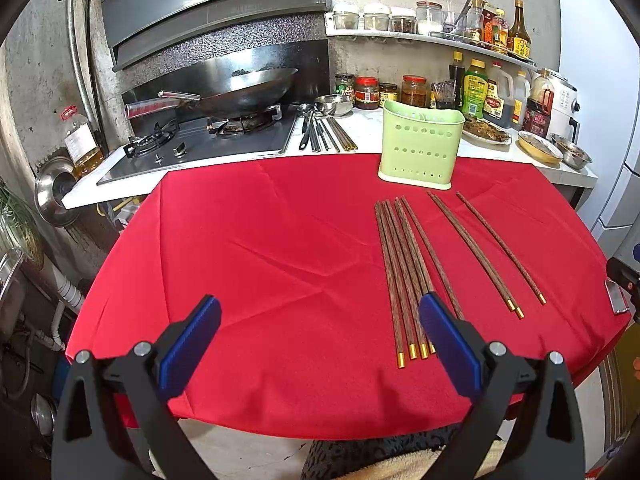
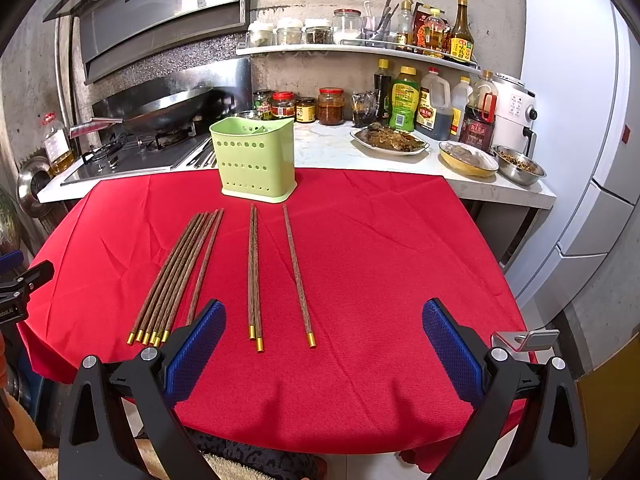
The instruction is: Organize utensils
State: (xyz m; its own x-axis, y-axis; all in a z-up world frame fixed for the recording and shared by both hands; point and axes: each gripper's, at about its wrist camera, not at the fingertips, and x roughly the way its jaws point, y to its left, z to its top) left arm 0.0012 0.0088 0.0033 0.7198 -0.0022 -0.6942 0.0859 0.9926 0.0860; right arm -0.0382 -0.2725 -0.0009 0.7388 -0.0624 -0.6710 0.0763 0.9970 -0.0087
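Several brown wooden chopsticks with gold ends lie on the red tablecloth [image 1: 260, 240]: a bundle [image 1: 400, 272] [image 2: 176, 276], a pair [image 1: 472, 252] [image 2: 253, 272] and a single one [image 1: 500, 248] [image 2: 298, 276]. A green perforated utensil holder [image 1: 420, 144] [image 2: 254, 158] stands upright at the cloth's far edge, seemingly empty. My left gripper [image 1: 320, 320] is open and empty above the near cloth, its right finger over the bundle's gold ends. My right gripper [image 2: 324, 324] is open and empty, near the pair and the single chopstick.
Behind the table runs a white counter [image 2: 328, 148] with a gas stove and wok [image 1: 244, 92], metal utensils [image 1: 320, 132], sauce jars and bottles [image 2: 404, 100], and dishes of food [image 2: 390, 140]. A white fridge [image 2: 580, 120] stands to the right.
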